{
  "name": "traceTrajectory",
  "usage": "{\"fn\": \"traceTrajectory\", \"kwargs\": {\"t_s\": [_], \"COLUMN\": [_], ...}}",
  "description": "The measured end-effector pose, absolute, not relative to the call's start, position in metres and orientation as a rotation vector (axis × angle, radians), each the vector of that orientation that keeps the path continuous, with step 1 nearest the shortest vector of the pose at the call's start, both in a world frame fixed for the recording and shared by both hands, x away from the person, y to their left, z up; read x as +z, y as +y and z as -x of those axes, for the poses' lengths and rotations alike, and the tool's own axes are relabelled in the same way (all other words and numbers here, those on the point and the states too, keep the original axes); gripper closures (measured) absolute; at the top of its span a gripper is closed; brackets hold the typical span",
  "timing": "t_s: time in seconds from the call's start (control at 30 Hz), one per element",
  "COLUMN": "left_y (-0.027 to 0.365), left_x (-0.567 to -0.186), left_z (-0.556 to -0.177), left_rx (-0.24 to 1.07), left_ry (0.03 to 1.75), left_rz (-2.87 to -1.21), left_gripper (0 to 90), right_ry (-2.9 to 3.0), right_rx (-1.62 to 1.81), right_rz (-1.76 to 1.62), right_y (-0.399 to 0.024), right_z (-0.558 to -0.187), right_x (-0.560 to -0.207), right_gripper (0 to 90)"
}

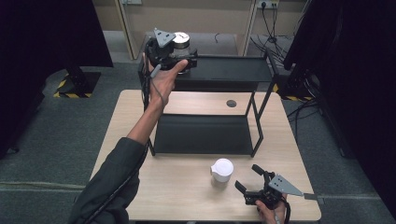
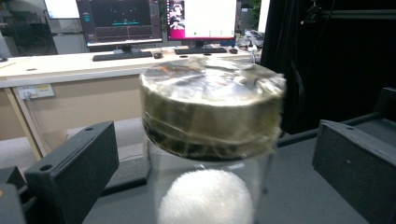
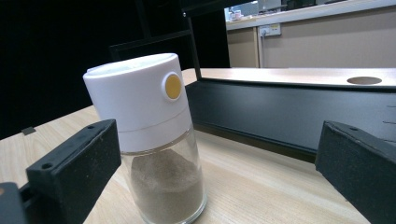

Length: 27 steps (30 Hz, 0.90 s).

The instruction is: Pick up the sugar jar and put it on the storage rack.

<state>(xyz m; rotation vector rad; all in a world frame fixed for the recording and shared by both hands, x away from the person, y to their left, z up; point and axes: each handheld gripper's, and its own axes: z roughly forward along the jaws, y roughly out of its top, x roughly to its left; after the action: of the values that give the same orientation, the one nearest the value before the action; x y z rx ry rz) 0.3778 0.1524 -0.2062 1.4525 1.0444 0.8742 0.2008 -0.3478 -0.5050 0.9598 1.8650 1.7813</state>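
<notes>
A glass jar [image 1: 181, 41] with a film-wrapped metallic lid stands on the top shelf [image 1: 233, 70] of a black rack. In the left gripper view the jar [image 2: 210, 112] holds a white fuzzy ball [image 2: 203, 198]. My left gripper [image 1: 184, 56] [image 2: 218, 135] is open, its jaws on either side of the jar and apart from it. A white-capped shaker [image 1: 222, 170] [image 3: 149, 135] with brown powder and a yellow button stands upright on the wooden table [image 1: 187, 191]. My right gripper [image 1: 248, 178] [image 3: 219, 135] rests open just right of it, the shaker close to its left jaw.
The rack's lower shelf [image 1: 201, 135] sits at the table's middle, its thin black legs [image 1: 259, 126] at the right. A round cable hole [image 1: 231, 103] lies behind it. Beyond the rack are a desk with monitors [image 2: 121, 21] and cables on the floor.
</notes>
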Motion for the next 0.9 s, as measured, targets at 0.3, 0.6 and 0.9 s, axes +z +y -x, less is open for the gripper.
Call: {"fn": "traceTrajectory", "kwargs": {"t_s": [0.3,0.6,0.9], "left_y": [0.150,0.152,0.154], "left_x": [-0.208,-0.219,-0.229], "left_z": [-0.364,-0.347,-0.332], "left_rx": [0.869,0.848,0.836], "left_ry": [1.043,1.013,0.972], "left_rz": [-1.462,-1.460,-1.472], "left_gripper": [0.0,0.0,0.0], "right_ry": [1.865,1.866,1.867], "right_rx": [1.781,1.780,1.779], "right_rz": [-0.960,-0.958,-0.961], "right_y": [-0.348,-0.347,-0.347], "right_z": [-0.201,-0.200,-0.201], "right_x": [-0.505,-0.505,-0.505], "right_gripper": [0.6,0.6,0.5]}}
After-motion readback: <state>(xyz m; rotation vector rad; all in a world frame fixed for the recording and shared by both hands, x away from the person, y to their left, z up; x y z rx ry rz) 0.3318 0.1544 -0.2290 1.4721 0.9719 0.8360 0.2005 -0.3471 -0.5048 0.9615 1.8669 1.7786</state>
